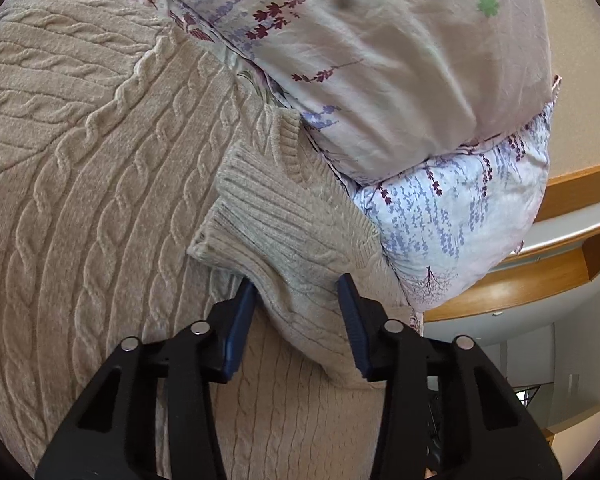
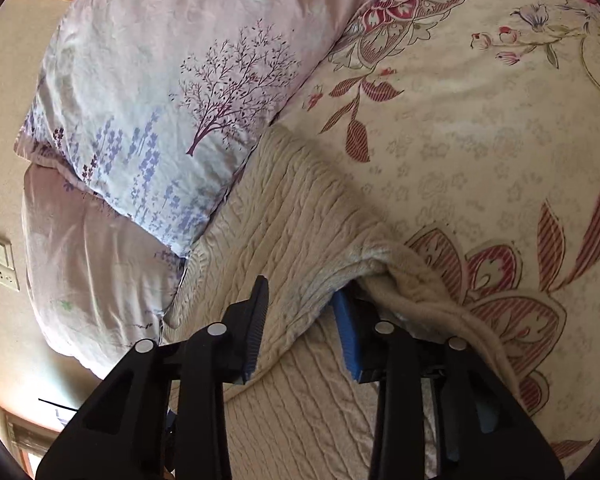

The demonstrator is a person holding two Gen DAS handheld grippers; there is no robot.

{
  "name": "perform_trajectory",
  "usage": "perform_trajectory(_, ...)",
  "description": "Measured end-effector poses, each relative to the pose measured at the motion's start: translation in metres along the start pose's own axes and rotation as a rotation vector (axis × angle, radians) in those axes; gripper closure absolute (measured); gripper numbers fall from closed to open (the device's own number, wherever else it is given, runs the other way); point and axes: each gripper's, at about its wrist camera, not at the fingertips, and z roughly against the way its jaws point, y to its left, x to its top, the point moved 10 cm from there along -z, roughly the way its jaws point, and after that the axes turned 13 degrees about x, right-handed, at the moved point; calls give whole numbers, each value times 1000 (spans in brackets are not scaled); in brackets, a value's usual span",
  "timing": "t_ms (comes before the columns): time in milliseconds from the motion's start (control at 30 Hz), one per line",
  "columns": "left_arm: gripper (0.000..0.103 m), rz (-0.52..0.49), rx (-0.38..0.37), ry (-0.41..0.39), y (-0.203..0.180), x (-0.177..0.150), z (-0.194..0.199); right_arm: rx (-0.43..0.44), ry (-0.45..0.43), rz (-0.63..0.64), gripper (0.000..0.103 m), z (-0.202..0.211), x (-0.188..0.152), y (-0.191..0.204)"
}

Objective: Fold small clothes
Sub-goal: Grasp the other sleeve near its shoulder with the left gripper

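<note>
The left tongs point(image 1: 298, 294) are spread wide around the sleeve cuff point(image 1: 236, 200) of the beige cable-knit sweater point(image 1: 80, 168). The right tongs point(image 2: 300, 300) gape apart around a raised sweater fold. The sweater lies on the flowery bed sheet point(image 2: 480, 140), touching the purple tree-print pillow point(image 2: 172, 100).

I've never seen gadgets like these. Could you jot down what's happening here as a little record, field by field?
Setting: a bed with a floral bedspread and stacked pillows
Garment: beige cable-knit sweater lying flat on the bed
Left gripper: fingers apart, straddling a ribbed sleeve cuff folded onto the sweater body
Right gripper: fingers apart around a raised fold of the sweater
Fold progress: partly folded
</note>
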Motion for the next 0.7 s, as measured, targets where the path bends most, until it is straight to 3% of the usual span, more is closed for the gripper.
perform_trajectory(33,75,2,3,-8,2,3,-1,-5,-7,11,87,1,3,-2)
perform_trajectory(67,90,-4,5,-16,4,6,-2,-1,-16,21,90,2,6,-3)
perform_trajectory(100,95,-10,12,-26,6,9,-1,10,-31,21,92,4,8,-3)
perform_trajectory(267,96,-40,36,-104,16,14,24,46,-98,6,94,17,14,-5)
perform_trajectory(567,97,-65,125,-162,41,-2,43,23,-56,72,94,14,-2,0)
perform_trajectory(700,97,-51,161,-155,55,3,37,-33,-60,80,94,14,-3,-9)
